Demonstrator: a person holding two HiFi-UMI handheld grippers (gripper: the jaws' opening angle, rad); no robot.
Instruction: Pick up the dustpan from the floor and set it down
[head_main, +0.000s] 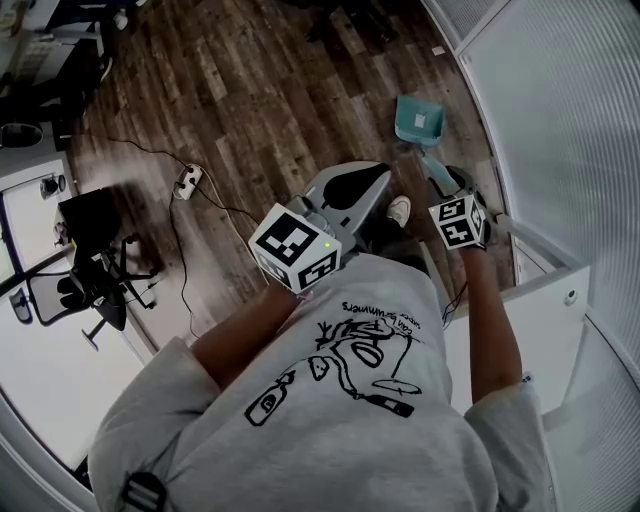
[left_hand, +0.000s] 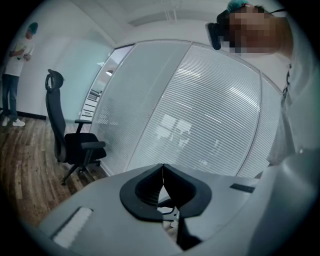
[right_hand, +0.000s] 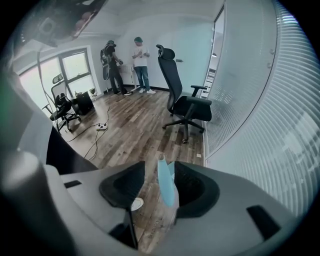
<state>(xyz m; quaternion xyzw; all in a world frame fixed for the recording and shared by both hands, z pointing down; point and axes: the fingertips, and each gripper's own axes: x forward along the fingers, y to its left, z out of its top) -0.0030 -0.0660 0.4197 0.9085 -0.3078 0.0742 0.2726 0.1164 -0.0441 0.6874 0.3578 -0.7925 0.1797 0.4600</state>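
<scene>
A teal dustpan (head_main: 418, 120) rests on the wooden floor near the blinded glass wall, with its handle (head_main: 436, 168) slanting back toward me. My right gripper (head_main: 452, 186) reaches steeply down over that handle. In the right gripper view the teal handle (right_hand: 166, 184) stands between the jaws of the right gripper (right_hand: 160, 165), close against the right pad, with a clear gap to the left pad; the jaws are open. My left gripper (head_main: 386, 172) hovers to the left of it. The left gripper (left_hand: 162, 168) has its tips touching and nothing between them.
The blinded glass wall (head_main: 560, 110) runs along the right, and a white cabinet (head_main: 545, 320) stands beside my right arm. A power strip with cables (head_main: 188, 180) lies on the floor at left. Black office chairs (right_hand: 185, 107) (head_main: 95, 285) and two people (right_hand: 140, 62) stand farther off.
</scene>
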